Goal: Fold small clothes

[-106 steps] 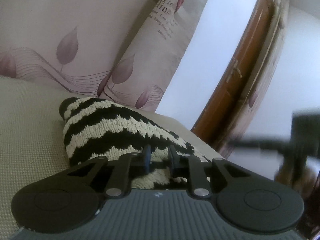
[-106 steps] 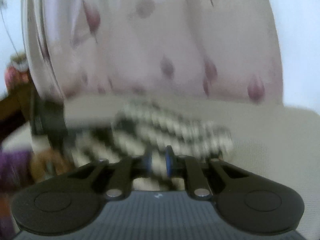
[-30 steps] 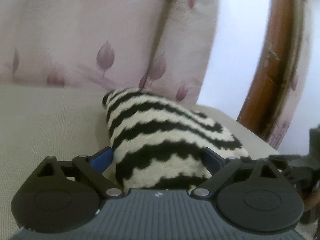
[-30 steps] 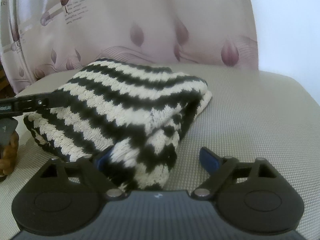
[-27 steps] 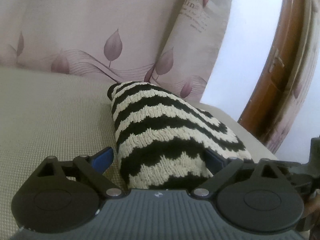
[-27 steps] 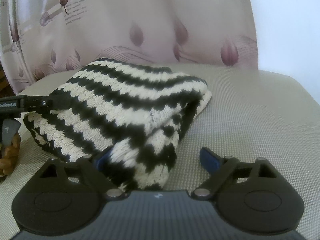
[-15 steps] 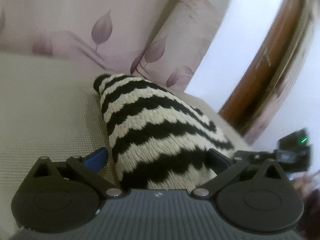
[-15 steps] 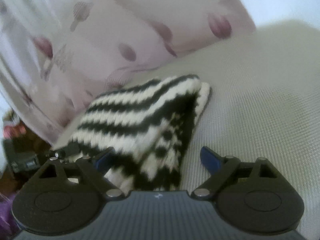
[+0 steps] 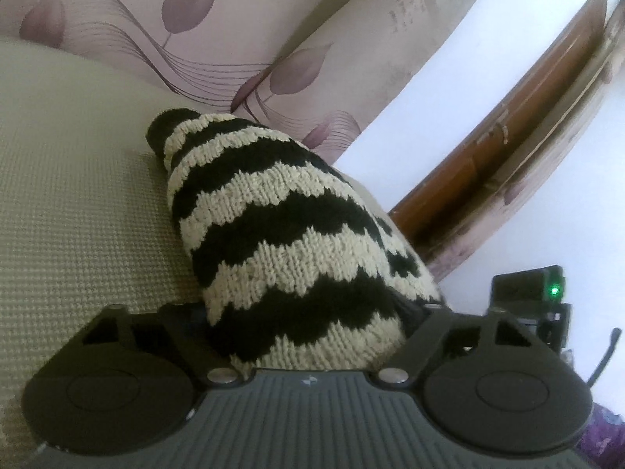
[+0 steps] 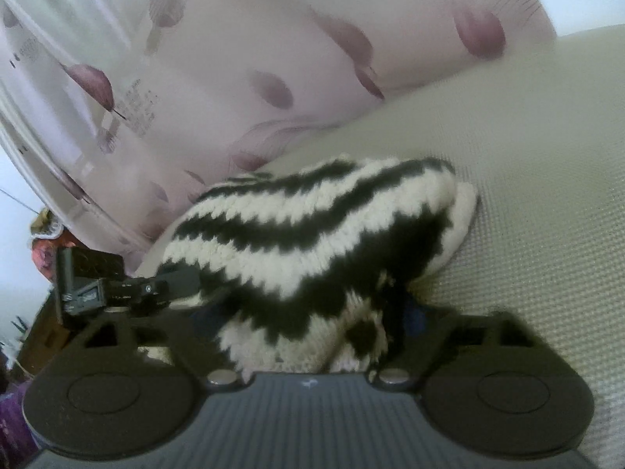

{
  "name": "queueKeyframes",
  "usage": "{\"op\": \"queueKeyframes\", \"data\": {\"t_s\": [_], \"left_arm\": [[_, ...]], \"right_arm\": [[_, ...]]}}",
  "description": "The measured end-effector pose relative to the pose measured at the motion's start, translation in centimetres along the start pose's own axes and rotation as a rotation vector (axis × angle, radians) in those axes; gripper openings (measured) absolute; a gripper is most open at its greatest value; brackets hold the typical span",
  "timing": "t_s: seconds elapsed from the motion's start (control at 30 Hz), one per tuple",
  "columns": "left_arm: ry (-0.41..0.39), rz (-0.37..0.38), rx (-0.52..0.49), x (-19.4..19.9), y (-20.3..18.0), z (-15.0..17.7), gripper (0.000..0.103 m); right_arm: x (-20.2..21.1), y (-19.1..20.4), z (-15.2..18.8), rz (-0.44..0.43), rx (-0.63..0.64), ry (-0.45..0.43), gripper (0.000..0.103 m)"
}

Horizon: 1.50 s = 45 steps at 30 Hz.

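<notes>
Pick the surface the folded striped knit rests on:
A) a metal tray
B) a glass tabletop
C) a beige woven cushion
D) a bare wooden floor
C: the black-and-cream striped knit lies on a beige woven cushion, in front of floral fabric.

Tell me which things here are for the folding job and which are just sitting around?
For the job:
- striped knit garment, folded in a bundle
- left gripper, jaws just closing around one end of it
- right gripper, jaws just closing around the other end

Just around:
- beige cushion under it
- leaf-print pillows behind
- wooden frame
</notes>
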<state>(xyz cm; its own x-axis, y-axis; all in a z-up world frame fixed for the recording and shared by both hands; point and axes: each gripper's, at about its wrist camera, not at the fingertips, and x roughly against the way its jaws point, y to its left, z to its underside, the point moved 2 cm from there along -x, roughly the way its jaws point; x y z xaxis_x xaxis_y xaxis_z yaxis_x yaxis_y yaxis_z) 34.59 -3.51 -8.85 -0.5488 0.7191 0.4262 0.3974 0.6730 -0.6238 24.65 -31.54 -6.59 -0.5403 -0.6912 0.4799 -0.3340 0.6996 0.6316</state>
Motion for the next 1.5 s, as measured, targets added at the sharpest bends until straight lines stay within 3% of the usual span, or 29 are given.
{"op": "queueKeyframes", "data": {"t_s": [0.23,0.73,1.1,1.5], "left_arm": [[-0.063,-0.137,-0.073,1.5,-2.8,0.7,0.066],[-0.096,-0.291,-0.196,8.9,-8.3,2.2,0.066],[-0.124,-0.354,-0.191,16.9,-9.8,5.3,0.066],[-0.135,-0.382,-0.175,22.0,-10.0,8.6,0.066]], "right_arm": [[0.8,2.3,0.4,0.053,0.013,-0.051,0.045],[3.7,9.7,3.4,0.050,0.037,-0.095,0.042],[4.4,16.9,7.2,-0.010,0.068,-0.104,0.042],[4.7,21.3,11.4,-0.045,0.081,-0.098,0.042]]}}
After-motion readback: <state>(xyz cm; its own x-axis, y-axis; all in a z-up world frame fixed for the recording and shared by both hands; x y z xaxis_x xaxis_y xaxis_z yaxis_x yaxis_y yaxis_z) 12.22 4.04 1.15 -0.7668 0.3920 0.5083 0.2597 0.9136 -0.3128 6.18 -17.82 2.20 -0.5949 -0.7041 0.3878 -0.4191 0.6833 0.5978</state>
